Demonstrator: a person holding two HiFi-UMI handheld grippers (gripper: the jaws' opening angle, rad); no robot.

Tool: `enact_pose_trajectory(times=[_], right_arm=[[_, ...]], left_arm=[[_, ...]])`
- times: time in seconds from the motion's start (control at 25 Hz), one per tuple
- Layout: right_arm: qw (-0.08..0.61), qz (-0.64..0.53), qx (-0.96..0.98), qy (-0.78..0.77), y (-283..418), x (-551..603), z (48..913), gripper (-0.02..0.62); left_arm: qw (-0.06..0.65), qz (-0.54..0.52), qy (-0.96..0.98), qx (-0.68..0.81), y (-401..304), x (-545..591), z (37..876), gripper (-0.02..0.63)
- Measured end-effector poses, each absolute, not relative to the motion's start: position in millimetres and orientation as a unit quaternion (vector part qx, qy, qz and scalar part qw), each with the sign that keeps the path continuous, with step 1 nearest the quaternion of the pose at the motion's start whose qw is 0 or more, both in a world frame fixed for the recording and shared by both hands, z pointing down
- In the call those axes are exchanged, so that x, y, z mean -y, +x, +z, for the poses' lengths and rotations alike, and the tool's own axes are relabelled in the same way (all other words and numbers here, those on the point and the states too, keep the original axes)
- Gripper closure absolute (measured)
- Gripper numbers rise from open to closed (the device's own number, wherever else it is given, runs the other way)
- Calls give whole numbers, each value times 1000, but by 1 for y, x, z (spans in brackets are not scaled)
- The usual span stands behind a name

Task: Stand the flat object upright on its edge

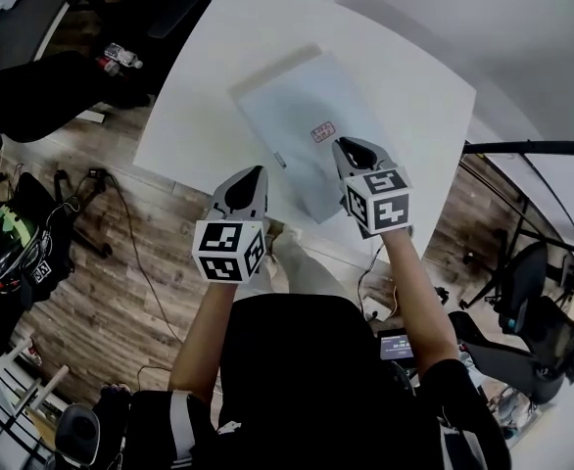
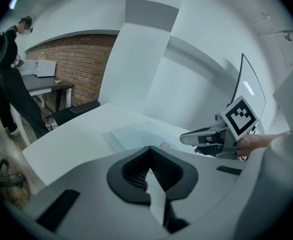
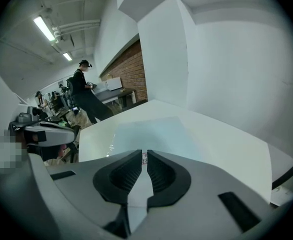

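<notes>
The flat object [image 1: 297, 116], a pale thin panel with a small red label [image 1: 323, 131], lies face down on the white bench [image 1: 233, 37], its near corner close to the bench's near edge. The right tongs [image 1: 344, 146] hover over the panel's near right part beside the label, closed with only a hairline slit and nothing in them. The left tongs [image 1: 252, 172] hang by the near left side, fully closed and empty too. The main risk, as I judge it, is the panel sliding: pressed on a smooth top by closed tips, it may skate away or off the near edge instead of tipping up (it offers no lip to catch). Once raised, so thin an edge would topple unless both sides are steadied
</notes>
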State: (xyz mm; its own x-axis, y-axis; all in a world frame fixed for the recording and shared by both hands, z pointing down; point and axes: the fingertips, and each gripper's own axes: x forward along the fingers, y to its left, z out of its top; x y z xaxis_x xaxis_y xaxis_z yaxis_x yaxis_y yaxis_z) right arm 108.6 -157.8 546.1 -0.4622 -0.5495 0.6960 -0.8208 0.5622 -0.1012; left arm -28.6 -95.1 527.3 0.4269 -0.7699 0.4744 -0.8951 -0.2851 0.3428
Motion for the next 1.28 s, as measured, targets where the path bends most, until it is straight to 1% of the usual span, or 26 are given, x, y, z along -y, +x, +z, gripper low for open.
enact_pose_trajectory(times=[0.12,0.24,0.36,0.48,0.6,0.68,1.0,1.28], right_arm=[[322,217,827,407,108,159,552,546],[326,221,825,405,109,164,559,503],[330,228,821,406,113,168,565,478],[335,236,821,398,111,171,571,436],[345,244,817,391,109,172,578,368],[353,244,813,393,110,174,582,341],[378,232,804,396,115,179,594,305],[390,239,794,401,116,178,608,304]], left_arm=[[295,108,792,524,-27,95,533,595],[302,106,790,523,-27,95,539,595],[322,95,784,522,-28,95,543,595],[331,86,778,527,-32,98,545,595],[341,82,773,528,-34,98,548,595],[347,83,771,528,-36,97,552,595],[369,86,765,521,-29,84,564,595],[379,82,761,520,-27,77,568,595]])
